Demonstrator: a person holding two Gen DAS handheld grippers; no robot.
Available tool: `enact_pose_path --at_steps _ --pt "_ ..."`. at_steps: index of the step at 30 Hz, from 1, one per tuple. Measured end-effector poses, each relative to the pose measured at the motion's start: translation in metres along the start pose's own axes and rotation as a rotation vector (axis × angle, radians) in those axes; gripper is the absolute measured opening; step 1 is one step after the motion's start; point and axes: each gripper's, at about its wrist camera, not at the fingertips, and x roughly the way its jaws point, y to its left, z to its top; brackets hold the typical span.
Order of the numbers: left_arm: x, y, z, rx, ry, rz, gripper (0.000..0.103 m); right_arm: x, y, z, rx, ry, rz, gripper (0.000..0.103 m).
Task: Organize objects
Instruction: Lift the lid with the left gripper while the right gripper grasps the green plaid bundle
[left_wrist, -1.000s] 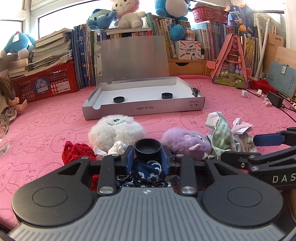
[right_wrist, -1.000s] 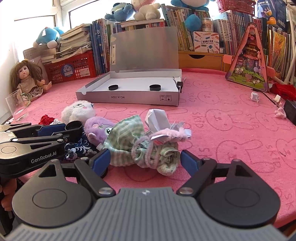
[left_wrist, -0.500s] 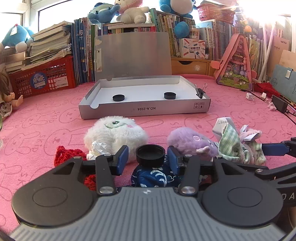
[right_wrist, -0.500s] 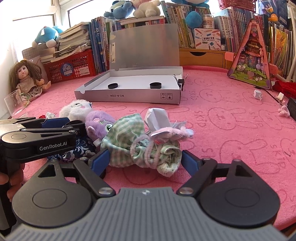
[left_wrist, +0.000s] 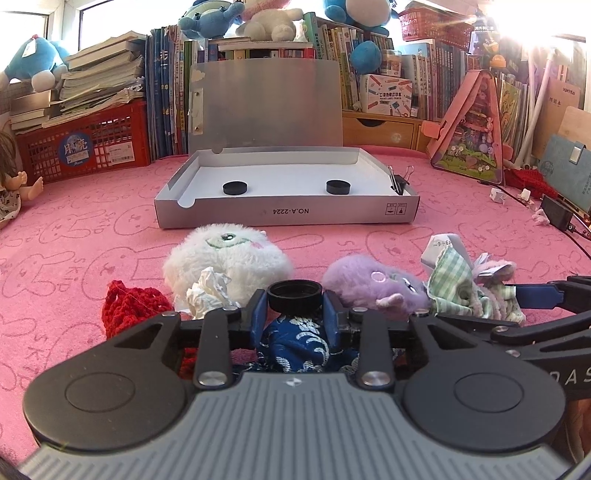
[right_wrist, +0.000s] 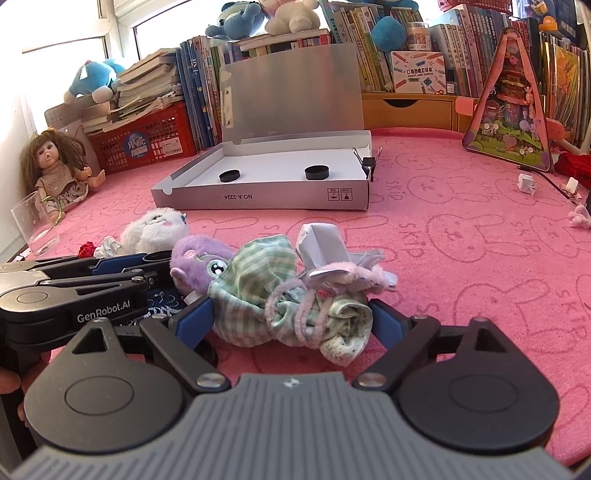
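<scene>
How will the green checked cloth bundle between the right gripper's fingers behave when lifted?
The green checked cloth bundle looks soft and crumpled, so it will probably sag and compress. Its purple cord loops loosely and may dangle. The folded paper resting on it could slide off.

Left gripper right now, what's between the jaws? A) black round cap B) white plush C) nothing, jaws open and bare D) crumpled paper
A: in the left wrist view the left gripper has its blue fingers closed against both sides of the black round cap, with the white plush and the crumpled paper lying outside the jaws, off to the side.
</scene>
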Motion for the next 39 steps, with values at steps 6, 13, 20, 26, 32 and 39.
enact_pose_path --at_steps 6,13,20,26,32,39 --pt "0.011 -0.001 0.004 0.000 0.014 -0.003 0.039 0.002 0.001 0.001 0.006 0.000 0.003 0.094" --pt "0.024 0.000 0.005 -0.035 0.034 -0.010 0.045 0.004 0.000 0.001 0.021 0.003 0.011 0.091" --pt "0.031 0.000 0.007 -0.047 0.047 -0.017 0.053 -0.005 -0.005 0.003 0.036 -0.011 -0.001 0.075" --pt "0.032 0.000 0.008 -0.062 0.047 -0.030 0.061 -0.017 -0.009 0.005 0.024 -0.037 -0.023 0.068" --pt "0.027 0.000 0.009 -0.074 0.040 -0.038 0.067 -0.026 -0.008 0.006 -0.031 -0.076 -0.119 0.067" --pt "0.019 0.003 0.012 -0.094 0.021 -0.040 0.068 -0.028 -0.014 0.004 -0.049 -0.082 -0.173 0.079"
